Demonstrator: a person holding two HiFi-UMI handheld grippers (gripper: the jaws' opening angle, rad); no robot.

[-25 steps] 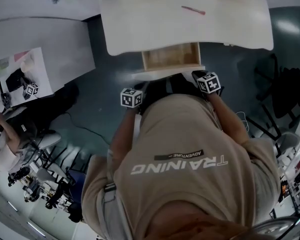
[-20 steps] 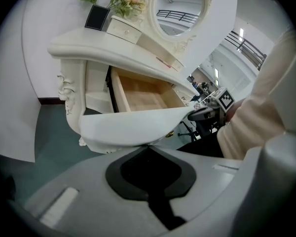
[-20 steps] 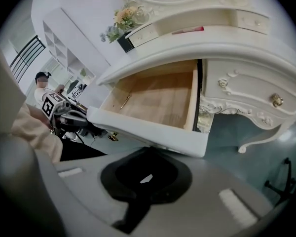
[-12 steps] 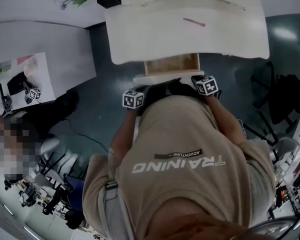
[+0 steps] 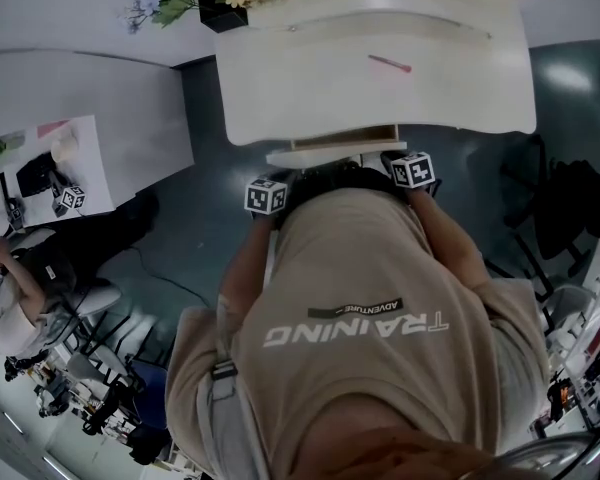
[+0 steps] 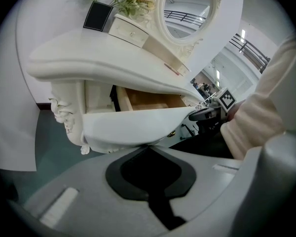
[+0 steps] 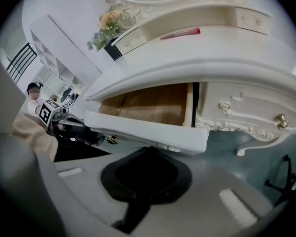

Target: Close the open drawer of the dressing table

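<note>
The drawer (image 5: 332,152) lies just above the middle of the head view, under the front edge of the dressing table's worktop (image 5: 380,88). It is partly open, with only a narrow strip of its wooden inside showing. The left gripper (image 6: 148,147) and right gripper (image 7: 149,150) each have their jaws pressed together on nothing, tips up against the drawer's white front, one toward each end.
</note>
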